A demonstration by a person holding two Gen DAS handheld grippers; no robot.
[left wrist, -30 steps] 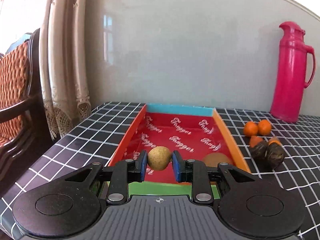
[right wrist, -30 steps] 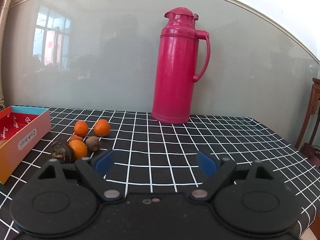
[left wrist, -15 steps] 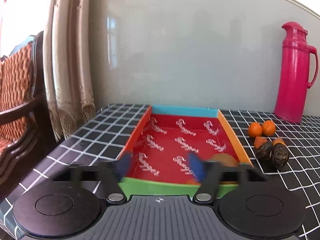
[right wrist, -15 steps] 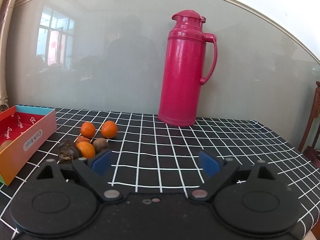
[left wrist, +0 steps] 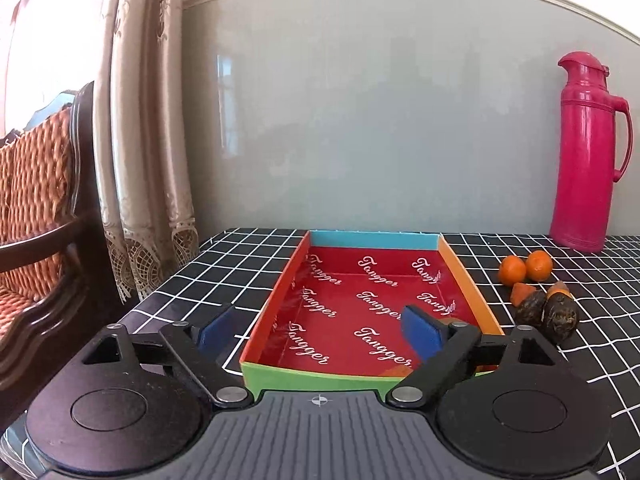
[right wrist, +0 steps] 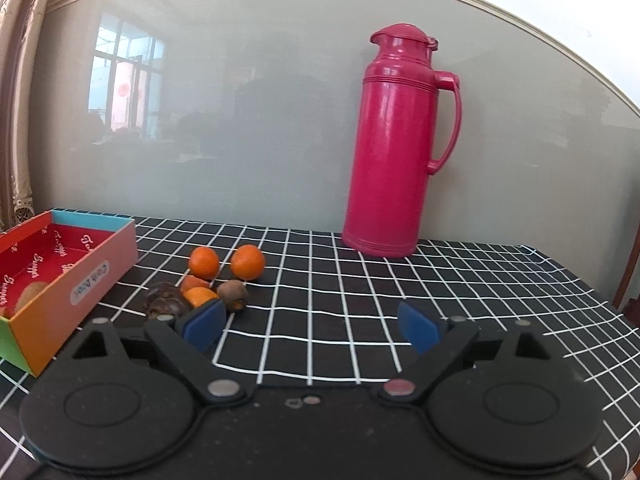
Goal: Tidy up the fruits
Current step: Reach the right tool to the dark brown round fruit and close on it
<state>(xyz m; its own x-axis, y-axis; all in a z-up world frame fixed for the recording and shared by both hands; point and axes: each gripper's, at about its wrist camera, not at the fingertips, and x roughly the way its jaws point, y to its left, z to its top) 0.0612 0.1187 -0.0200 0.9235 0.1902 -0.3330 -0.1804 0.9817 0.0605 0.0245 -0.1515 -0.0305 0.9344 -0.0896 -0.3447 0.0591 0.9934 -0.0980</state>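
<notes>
Checkered tablecloth point(right wrist: 320, 300) is holding loose tangerines point(right wrist: 204, 262) at ten o'clock of the wide-spread, empty right gripper point(right wrist: 310, 326) (approaching low should be helping), while the left gripper point(left wrist: 320, 326) is hovering equally wide.

The left wrist view looks low along the tray point(left wrist: 468, 280); the right wrist view faces the thermos point(right wrist: 396, 148). The 2 views share the fruit pile point(left wrist: 536, 300).
</notes>
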